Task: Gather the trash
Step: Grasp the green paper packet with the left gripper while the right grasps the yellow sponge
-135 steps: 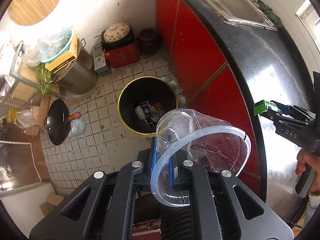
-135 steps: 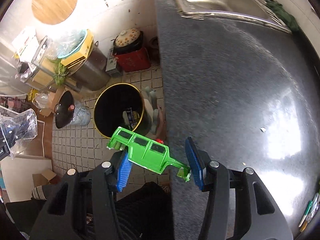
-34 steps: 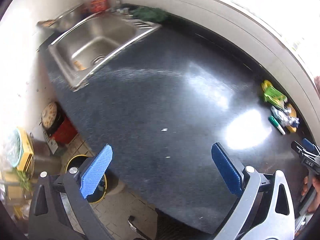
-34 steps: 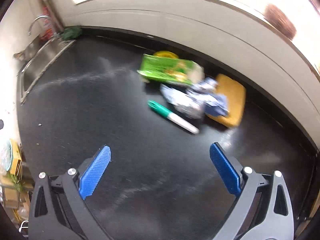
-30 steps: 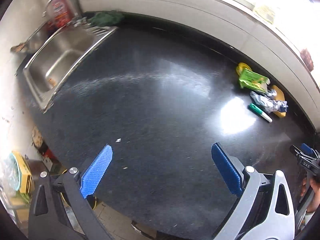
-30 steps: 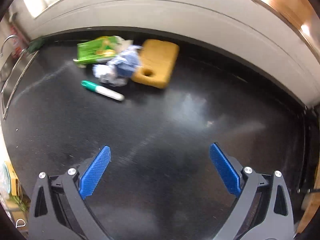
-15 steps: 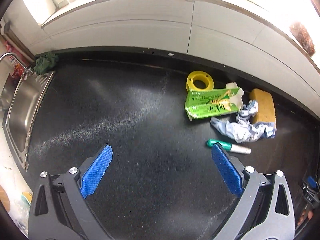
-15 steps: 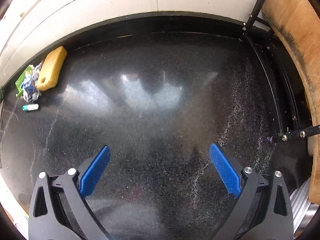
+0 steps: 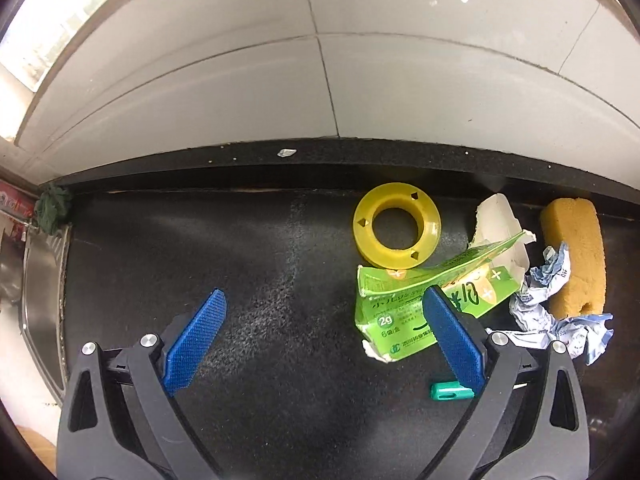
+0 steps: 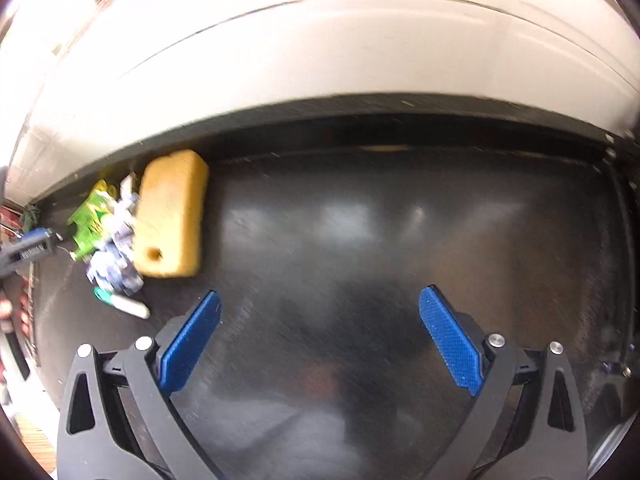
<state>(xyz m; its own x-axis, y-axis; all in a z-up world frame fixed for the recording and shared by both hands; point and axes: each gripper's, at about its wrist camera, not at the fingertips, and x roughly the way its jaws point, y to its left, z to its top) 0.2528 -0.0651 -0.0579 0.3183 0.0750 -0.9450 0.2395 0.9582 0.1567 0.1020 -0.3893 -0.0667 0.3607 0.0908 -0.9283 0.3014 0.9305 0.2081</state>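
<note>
My left gripper is open and empty, low over the black counter. Its right finger overlaps a torn green carton. Behind the carton lies a yellow plastic ring. To the right are crumpled blue-white paper, a yellow sponge and a green-capped marker. My right gripper is open and empty over bare counter. The sponge, the carton, the paper and the marker lie to its left; this view is blurred.
A white tiled wall runs behind the counter. A steel sink and a green cloth are at the far left. The left gripper's tip shows at the left edge of the right wrist view.
Both grippers left the bin, empty, and swung over the counter. The left has closed in on the pile by the wall. The right has turned back toward the sponge.
</note>
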